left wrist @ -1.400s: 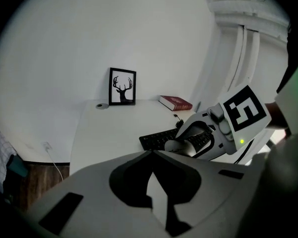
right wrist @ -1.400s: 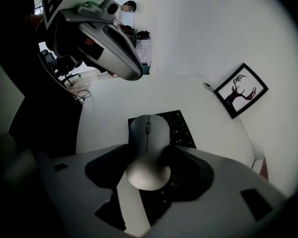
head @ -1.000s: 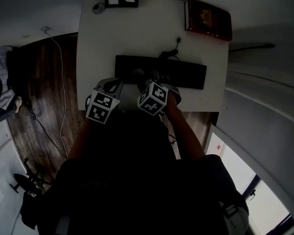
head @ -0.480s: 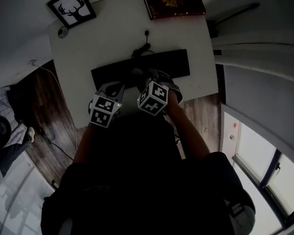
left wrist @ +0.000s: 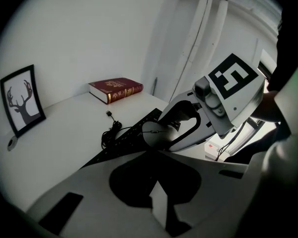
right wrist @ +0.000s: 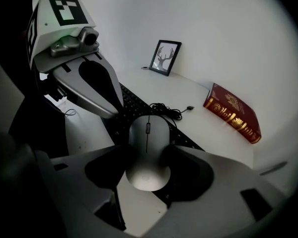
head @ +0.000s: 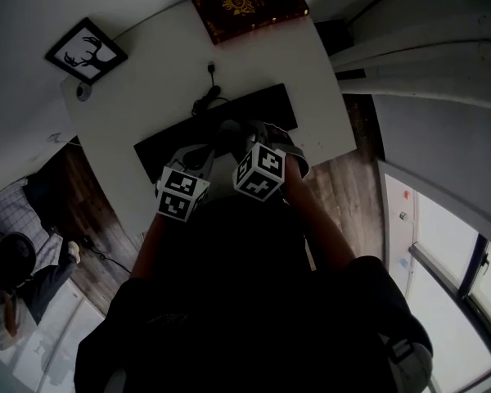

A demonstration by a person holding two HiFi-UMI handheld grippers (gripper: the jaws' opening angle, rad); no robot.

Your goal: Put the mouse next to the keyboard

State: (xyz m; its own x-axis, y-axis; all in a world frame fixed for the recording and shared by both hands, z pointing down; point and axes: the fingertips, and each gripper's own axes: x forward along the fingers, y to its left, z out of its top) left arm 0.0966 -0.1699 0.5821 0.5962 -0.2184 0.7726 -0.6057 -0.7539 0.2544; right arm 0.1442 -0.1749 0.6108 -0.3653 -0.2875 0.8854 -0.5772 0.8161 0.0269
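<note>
A grey mouse (right wrist: 148, 133) sits between the jaws of my right gripper (right wrist: 148, 155), which is shut on its sides. The mouse hangs over the near edge of the black keyboard (right wrist: 134, 105). In the left gripper view the same mouse (left wrist: 159, 133) shows in the right gripper (left wrist: 188, 128), above the keyboard (left wrist: 121, 143). My left gripper (left wrist: 154, 151) is just left of it, jaw tips together with nothing between them. In the head view both grippers, left (head: 198, 152) and right (head: 247, 136), are at the keyboard (head: 266, 106) front.
A white table (head: 147, 97) carries a red book (head: 247, 5) at the back right, a framed deer picture (head: 85, 51) at the back left and a coiled black cable (right wrist: 164, 108) behind the keyboard. Wooden floor lies beyond the table's left and right edges.
The head view has swung, so the table looks turned clockwise. Both grippers stay at the keyboard's front, the mouse still in the right one.
</note>
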